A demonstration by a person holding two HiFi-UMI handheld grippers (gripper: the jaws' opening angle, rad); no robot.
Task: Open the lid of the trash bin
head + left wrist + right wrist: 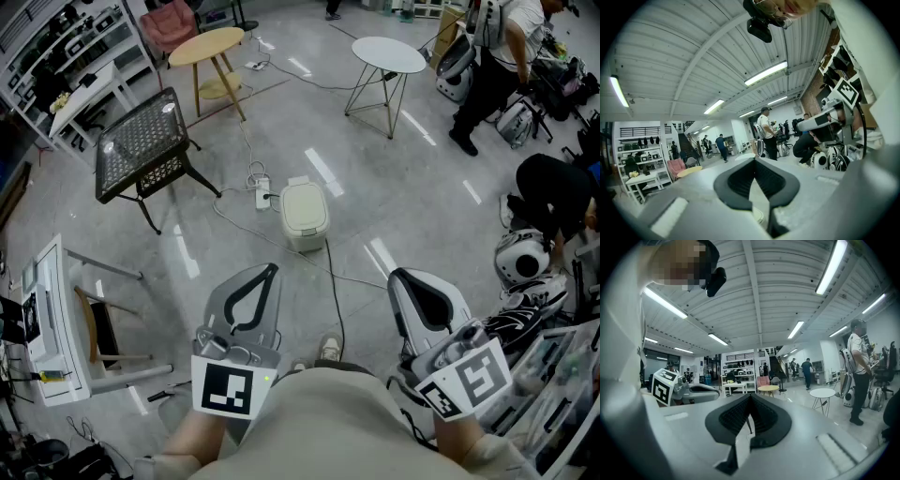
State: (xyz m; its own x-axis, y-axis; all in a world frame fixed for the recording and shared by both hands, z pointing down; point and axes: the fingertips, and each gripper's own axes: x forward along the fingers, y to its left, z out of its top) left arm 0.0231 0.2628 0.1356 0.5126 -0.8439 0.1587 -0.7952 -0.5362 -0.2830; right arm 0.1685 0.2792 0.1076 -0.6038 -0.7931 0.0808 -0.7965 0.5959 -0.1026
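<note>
i hold the left gripper (270,272) and right gripper (397,277) back and pointed forward, both clenched on nothing, because the trash bin (307,239) sits well ahead on the floor (403,216), its lid (304,204) down, so i judge the approach isn't begun.

Trash bin (305,214) on floor, ahead of fingertips of left gripper (273,268) and right gripper (395,275), nearer the left. Power strip (263,194) just left of bin. Round tables (388,54) behind.
</note>
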